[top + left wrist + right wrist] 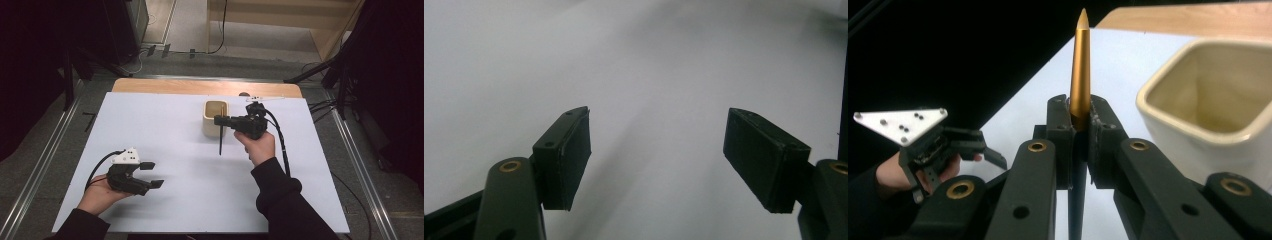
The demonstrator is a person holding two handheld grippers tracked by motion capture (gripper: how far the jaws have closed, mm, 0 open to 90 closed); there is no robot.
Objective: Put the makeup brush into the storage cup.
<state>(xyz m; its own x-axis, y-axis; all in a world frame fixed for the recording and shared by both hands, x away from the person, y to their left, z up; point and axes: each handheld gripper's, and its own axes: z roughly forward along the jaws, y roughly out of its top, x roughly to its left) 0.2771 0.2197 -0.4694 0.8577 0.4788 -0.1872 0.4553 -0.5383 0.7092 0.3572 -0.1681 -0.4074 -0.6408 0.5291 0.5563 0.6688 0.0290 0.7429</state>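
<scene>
Pen (1080, 70) lower end cut off below jaws in right gripper view; gold tapered tip rises above them. Right gripper (220, 120) clamped on pen, just beside cream square cup (215, 118), pen hanging in front of cup's near wall, dark shaft pointing down at white table sheet (200, 190). Cup inside hard to make out. Left gripper (152, 174) well apart from cup, toward near left of sheet, jaws spread wide, nothing between

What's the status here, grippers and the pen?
Right gripper shut on slim gold-and-black pen, beside cream square ceramic cup. Left gripper open, empty, over white table. Nothing in the way.
</scene>
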